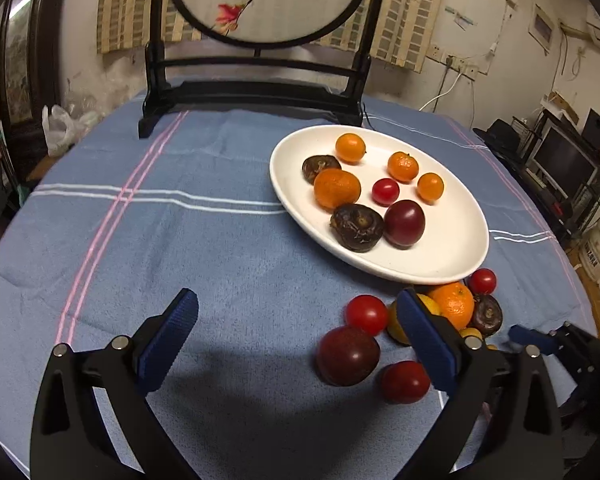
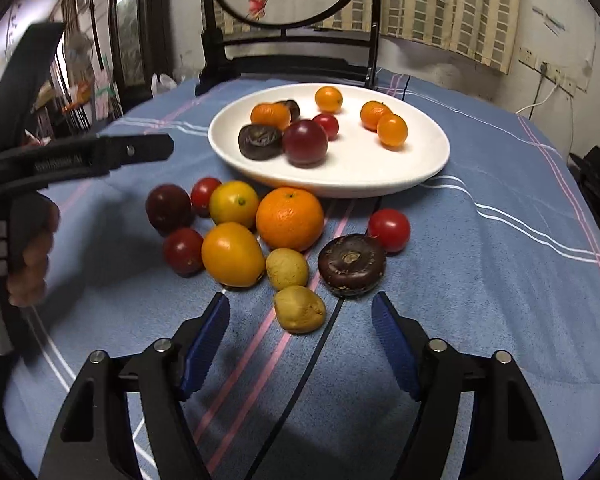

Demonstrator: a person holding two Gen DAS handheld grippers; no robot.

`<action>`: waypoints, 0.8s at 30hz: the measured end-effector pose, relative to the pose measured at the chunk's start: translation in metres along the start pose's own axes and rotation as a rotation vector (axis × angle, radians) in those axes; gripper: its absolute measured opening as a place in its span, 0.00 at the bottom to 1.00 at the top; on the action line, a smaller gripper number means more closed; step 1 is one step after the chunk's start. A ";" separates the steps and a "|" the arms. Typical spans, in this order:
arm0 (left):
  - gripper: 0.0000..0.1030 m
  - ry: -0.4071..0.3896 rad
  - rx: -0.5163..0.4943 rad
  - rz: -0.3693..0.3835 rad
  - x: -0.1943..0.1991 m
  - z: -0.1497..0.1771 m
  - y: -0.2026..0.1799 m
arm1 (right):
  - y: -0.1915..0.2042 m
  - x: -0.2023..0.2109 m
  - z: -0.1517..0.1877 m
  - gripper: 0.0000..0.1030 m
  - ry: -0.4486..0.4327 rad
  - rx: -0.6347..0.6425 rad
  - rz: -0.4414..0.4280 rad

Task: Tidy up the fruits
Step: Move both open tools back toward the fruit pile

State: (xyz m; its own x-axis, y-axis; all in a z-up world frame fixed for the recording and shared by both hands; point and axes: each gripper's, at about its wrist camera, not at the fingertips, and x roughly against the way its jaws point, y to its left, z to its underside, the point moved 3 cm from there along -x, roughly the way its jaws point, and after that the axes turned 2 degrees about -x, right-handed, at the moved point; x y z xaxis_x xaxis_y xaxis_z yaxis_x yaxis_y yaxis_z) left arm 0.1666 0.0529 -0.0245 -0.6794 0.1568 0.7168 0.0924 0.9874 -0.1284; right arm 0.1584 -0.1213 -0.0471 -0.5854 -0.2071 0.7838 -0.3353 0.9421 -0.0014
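Our left tongs [image 1: 300,332] stand wide apart and empty, a dark plum [image 1: 347,356] and cherry tomatoes between and just ahead of the fingers. Our right tongs [image 2: 300,332] are partly apart, empty, a small yellow fruit [image 2: 299,309] between the tips. Beyond lies the plate [image 2: 380,176]. We judge that a careless closing could nudge round fruits into rolling across the bench [image 2: 500,280], or that the two tongs could collide over one pile.
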 end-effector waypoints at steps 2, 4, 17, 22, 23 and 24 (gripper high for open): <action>0.94 0.010 0.007 0.000 -0.002 0.001 0.002 | 0.002 -0.007 0.001 0.56 0.025 0.005 0.009; 0.94 0.023 0.003 0.003 -0.004 0.001 0.001 | 0.003 -0.012 0.002 0.49 0.036 -0.003 0.014; 0.94 0.040 -0.027 0.046 -0.002 0.005 -0.002 | -0.008 -0.002 0.005 0.28 -0.011 -0.028 -0.024; 0.94 0.082 -0.061 0.074 -0.004 0.011 -0.009 | -0.019 -0.006 0.006 0.28 0.007 -0.055 -0.037; 0.94 0.087 -0.072 0.068 -0.005 0.012 -0.011 | -0.019 -0.007 0.007 0.28 0.010 -0.056 -0.036; 0.94 0.090 -0.083 0.059 -0.006 0.013 -0.013 | -0.020 -0.007 0.007 0.28 0.012 -0.055 -0.036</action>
State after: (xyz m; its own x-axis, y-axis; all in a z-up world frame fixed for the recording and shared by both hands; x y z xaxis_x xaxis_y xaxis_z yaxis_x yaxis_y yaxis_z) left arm 0.1603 0.0389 -0.0356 -0.6036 0.2120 0.7686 0.1929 0.9742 -0.1173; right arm 0.1640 -0.1401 -0.0569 -0.5644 -0.2385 0.7903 -0.3145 0.9473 0.0612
